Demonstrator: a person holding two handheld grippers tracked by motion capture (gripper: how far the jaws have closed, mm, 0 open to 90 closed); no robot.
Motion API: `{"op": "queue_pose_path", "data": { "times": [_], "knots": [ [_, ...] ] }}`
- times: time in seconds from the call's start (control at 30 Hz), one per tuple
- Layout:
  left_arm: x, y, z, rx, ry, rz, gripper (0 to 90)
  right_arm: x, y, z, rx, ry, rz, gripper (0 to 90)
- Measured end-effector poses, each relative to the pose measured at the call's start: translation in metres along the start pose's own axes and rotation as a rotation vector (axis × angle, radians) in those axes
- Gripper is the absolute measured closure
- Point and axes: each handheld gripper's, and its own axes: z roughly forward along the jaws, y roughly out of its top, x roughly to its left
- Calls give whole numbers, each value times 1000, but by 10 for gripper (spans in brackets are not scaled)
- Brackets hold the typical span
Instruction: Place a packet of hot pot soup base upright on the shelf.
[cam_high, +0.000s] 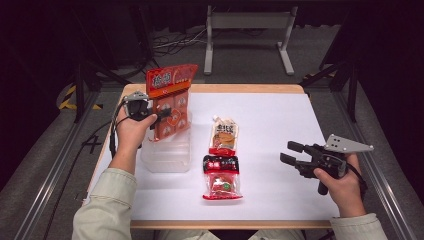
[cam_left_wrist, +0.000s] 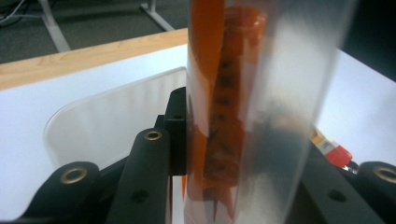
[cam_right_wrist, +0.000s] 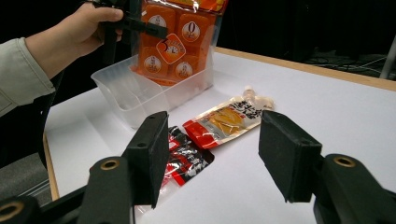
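My left gripper (cam_high: 159, 116) is shut on a tall orange snack bag (cam_high: 171, 102), holding it upright with its lower end inside a clear plastic bin (cam_high: 167, 157) at the table's left. Seen along the left gripper's own jaws, the bag (cam_left_wrist: 224, 107) is edge-on between the pads, with the bin's rim (cam_left_wrist: 112, 98) behind. The bag (cam_right_wrist: 177, 42) and bin (cam_right_wrist: 140, 95) also appear in the right gripper view. My right gripper (cam_high: 291, 153) rests open at the table's right, nothing between its jaws (cam_right_wrist: 212, 154).
A spouted sauce pouch (cam_high: 223, 135) and a red-and-black snack packet (cam_high: 222, 177) lie mid-table on the white sheet (cam_high: 280, 115). In the right gripper view the pouch (cam_right_wrist: 229, 119) and packet (cam_right_wrist: 187, 156) lie ahead of the jaws. A metal frame (cam_high: 247, 35) stands beyond the far edge.
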Motion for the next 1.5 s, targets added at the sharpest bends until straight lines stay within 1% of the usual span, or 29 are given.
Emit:
{"op": "queue_pose_path", "data": {
  "times": [0.07, 0.1, 0.13, 0.2, 0.3, 0.33, 0.37, 0.4, 0.43, 0.47, 0.5, 0.53, 0.63, 0.8, 0.87, 0.9, 0.97, 1.0, 1.03, 1.1, 1.2, 1.23, 1.27, 1.33, 1.37, 1.43, 1.5],
  "knots": [
    [0, -1, -1, 3, 0, -1, 703, 0, 0, 0, 0, 0, 1, 437],
    [1, -3, -2, 7, 9, 17, 703, 0, 0, 0, -3, 1, -1, 432],
    [1, -4, -2, 7, 6, 19, 703, 0, 0, 0, -2, 1, -1, 432],
    [2, -6, -2, 2, 7, 18, 704, 0, 0, 0, -3, 2, 1, 431],
    [9, -15, -3, 4, 16, 12, 704, 1, 0, 0, 0, 4, 2, 431],
    [11, -19, -4, 4, 11, 2, 704, 1, 0, 0, 0, 5, 0, 429],
    [11, -19, -4, 4, 11, 2, 704, 2, 0, 0, 0, 7, 0, 428],
    [15, -23, -6, -1, -7, -16, 703, 2, 0, 0, -1, 8, 3, 428],
    [16, -28, -8, -4, -15, -14, 703, 1, 0, 1, 0, 8, 3, 428],
    [17, -29, -8, 4, -22, 1, 703, 1, 0, 1, -1, 9, 4, 427],
    [15, -30, -8, 8, -27, 8, 703, 1, -1, 1, 1, 9, 6, 427],
    [14, -31, -7, 24, -35, 13, 703, 1, -1, 2, 3, 11, 8, 426],
    [12, -31, -7, 37, -38, 30, 702, 2, -1, 4, 8, 15, 6, 423],
    [11, -34, -8, 26, -44, 15, 700, 1, -1, 4, 10, 16, 7, 423],
    [10, -34, -9, 27, -40, 24, 698, 1, -1, 4, 10, 16, 8, 423],
    [9, -33, -8, 22, -35, 13, 694, 1, -1, 4, 10, 16, 8, 423],
    [8, -33, -9, 13, -28, -13, 659, 1, -1, 5, 12, 17, 8, 422],
    [8, -33, -10, 4, -29, -14, 648, 0, -1, 6, 11, 20, 5, 422],
    [8, -33, -13, -16, -22, -10, 630, 0, -1, 6, 10, 19, 6, 422],
    [8, -32, -17, -51, 3, -7, 524, 0, -1, 8, 12, 23, 3, 420],
    [7, -31, -24, -67, 54, -6, 334, 0, 0, 10, 13, 26, 5, 415],
    [7, -31, -24, -67, 54, -6, 306, 0, 0, 11, 15, 24, 3, 407],
    [6, -31, -26, -75, 60, -7, 306, 0, 0, 11, 15, 24, 3, 407],
    [3, -32, -31, -83, 80, -11, 224, 0, 0, 13, 13, 21, -5, 390],
    [2, -32, -33, -80, 90, -6, 196, 0, 0, 14, 12, 18, -6, 389],
    [-1, -31, -38, -89, 110, 5, 156, 0, 1, 15, 13, 16, -10, 381],
    [-5, -32, -44, -103, 115, -3, 129, 0, 1, 16, 13, 16, -14, 376]
  ]
}}
